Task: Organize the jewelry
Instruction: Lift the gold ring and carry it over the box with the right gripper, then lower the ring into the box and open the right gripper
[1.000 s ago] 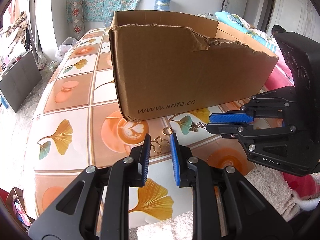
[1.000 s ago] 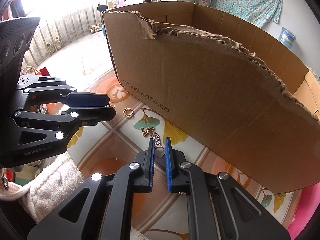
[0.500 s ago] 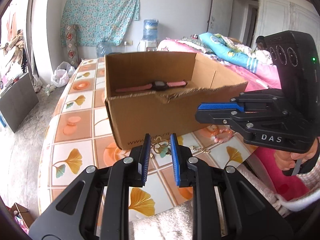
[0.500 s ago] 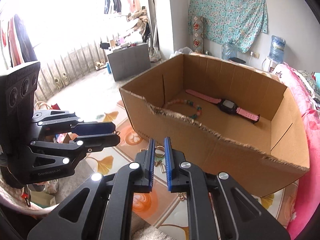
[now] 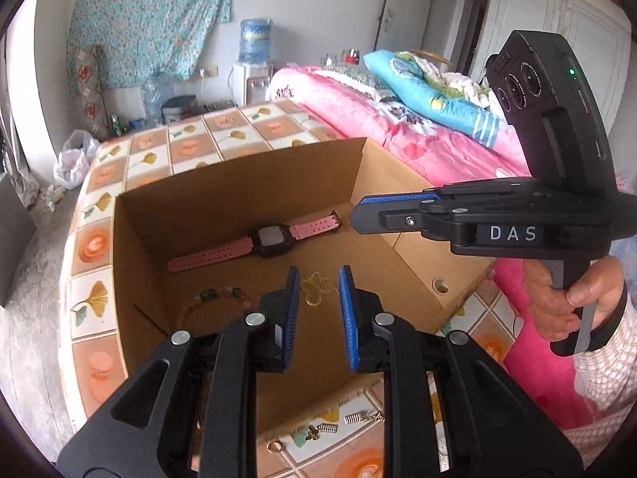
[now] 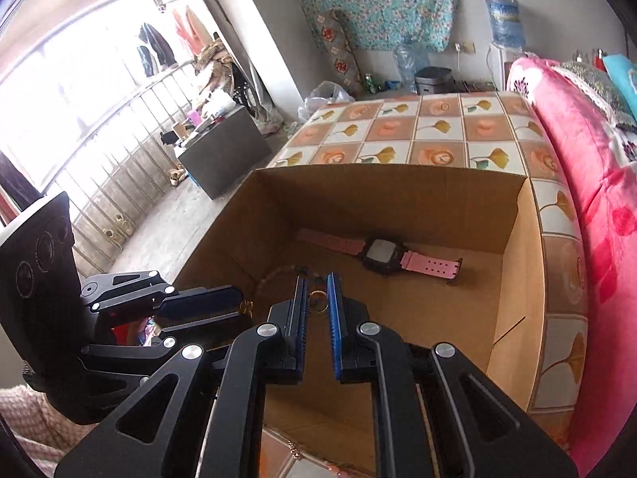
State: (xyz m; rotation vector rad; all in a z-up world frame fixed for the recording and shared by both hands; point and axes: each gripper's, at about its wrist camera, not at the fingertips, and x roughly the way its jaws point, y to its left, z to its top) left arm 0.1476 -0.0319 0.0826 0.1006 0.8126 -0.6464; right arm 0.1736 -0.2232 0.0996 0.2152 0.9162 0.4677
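Two bracelets: watch (image 5: 270,239), beads (image 5: 217,296) on box (image 5: 239,183) floor.

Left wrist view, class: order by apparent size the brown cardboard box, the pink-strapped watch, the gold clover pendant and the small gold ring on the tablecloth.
1. Brown cardboard box
2. Pink-strapped watch
3. Gold clover pendant, though nearness to the camera may enlarge it
4. Small gold ring

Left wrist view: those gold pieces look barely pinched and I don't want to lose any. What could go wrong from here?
1. The left gripper holds the gold clover charm only at its fingertips, and the right gripper pinches a thin gold loop likewise; either could slip.
2. Dropped onto the bead bracelet in the cardboard box, they may tangle.
3. The grippers hang close together and could bump.
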